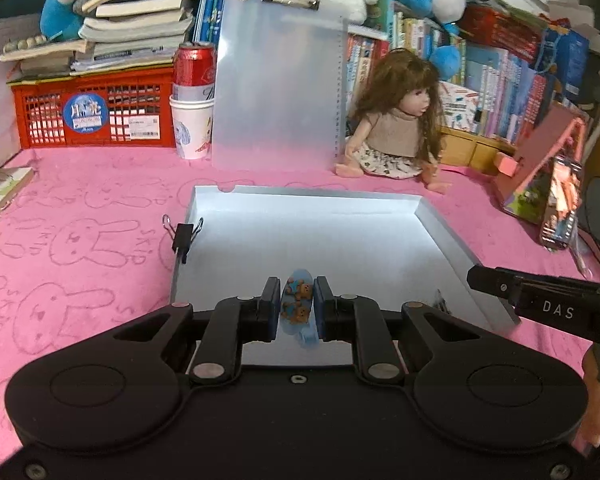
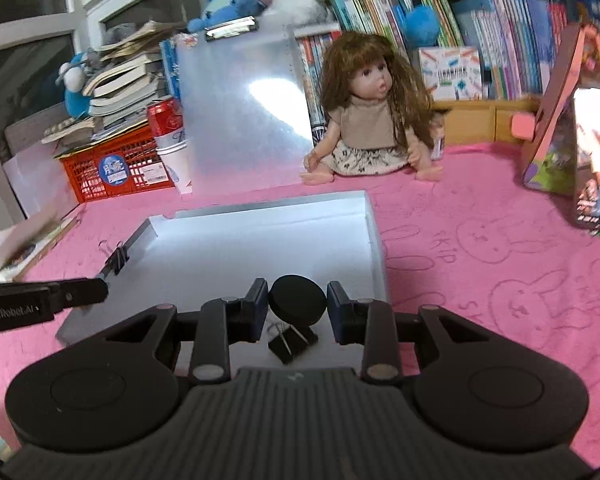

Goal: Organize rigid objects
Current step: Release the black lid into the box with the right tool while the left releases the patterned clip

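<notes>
Left wrist view shows us our left hand-held gripper clamped on a small blue bear-printed toy, held above the white shallow tray on the pink bunny-print cloth. Our right hand-held gripper pinches a black disc over the same tray, with a black binder clip lying on the tray floor just below it. Another binder clip grips the tray's left wall. Beyond the tray stand a translucent clipboard, a seated doll, a red can in a paper cup and a red crate.
</notes>
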`<state>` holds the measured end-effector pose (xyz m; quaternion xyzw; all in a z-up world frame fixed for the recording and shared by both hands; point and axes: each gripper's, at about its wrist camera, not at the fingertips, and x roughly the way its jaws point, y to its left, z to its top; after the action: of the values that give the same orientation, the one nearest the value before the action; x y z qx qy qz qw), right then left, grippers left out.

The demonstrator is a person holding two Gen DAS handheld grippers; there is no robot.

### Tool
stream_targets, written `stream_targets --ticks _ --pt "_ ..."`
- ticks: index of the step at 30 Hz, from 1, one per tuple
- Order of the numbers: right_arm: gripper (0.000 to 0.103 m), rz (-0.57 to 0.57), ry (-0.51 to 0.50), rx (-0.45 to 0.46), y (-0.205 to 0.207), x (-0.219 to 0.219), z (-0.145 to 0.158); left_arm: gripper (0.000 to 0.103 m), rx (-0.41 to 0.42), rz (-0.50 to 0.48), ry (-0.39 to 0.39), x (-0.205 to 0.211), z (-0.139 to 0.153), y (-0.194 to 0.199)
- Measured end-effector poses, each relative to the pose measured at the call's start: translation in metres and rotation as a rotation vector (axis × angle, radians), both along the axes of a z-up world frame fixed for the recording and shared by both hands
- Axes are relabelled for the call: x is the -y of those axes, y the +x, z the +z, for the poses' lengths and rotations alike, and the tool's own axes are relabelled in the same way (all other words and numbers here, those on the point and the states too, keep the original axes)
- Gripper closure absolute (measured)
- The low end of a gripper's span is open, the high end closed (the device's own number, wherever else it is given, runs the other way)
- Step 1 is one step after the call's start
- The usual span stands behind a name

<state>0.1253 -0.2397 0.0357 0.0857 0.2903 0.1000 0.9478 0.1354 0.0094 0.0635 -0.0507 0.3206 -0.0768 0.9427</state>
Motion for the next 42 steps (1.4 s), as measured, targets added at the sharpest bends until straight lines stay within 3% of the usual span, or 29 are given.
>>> stream_targets --ticks 3,14,30,42 --pt "0.067 -0.011 0.026 -0.033 0.020 0.001 -0.004 0.086 -0.001 0.019 0.028 0.004 -0.004 0.022" --pt "0.067 -0.008 -0.027 -0.115 0.063 -0.019 -0.021 0.086 -0.054 0.088 0.066 0.016 -0.030 0.075" --pt "0.066 0.010 -0.102 -0.165 0.075 -0.034 -0.035 0.086 -0.085 0.085 0.098 0.019 -0.049 0.083" --pt "0.062 0.010 -0.091 -0.164 0.073 -0.034 -0.037 0.085 -0.106 0.072 0.124 0.023 -0.058 0.083"
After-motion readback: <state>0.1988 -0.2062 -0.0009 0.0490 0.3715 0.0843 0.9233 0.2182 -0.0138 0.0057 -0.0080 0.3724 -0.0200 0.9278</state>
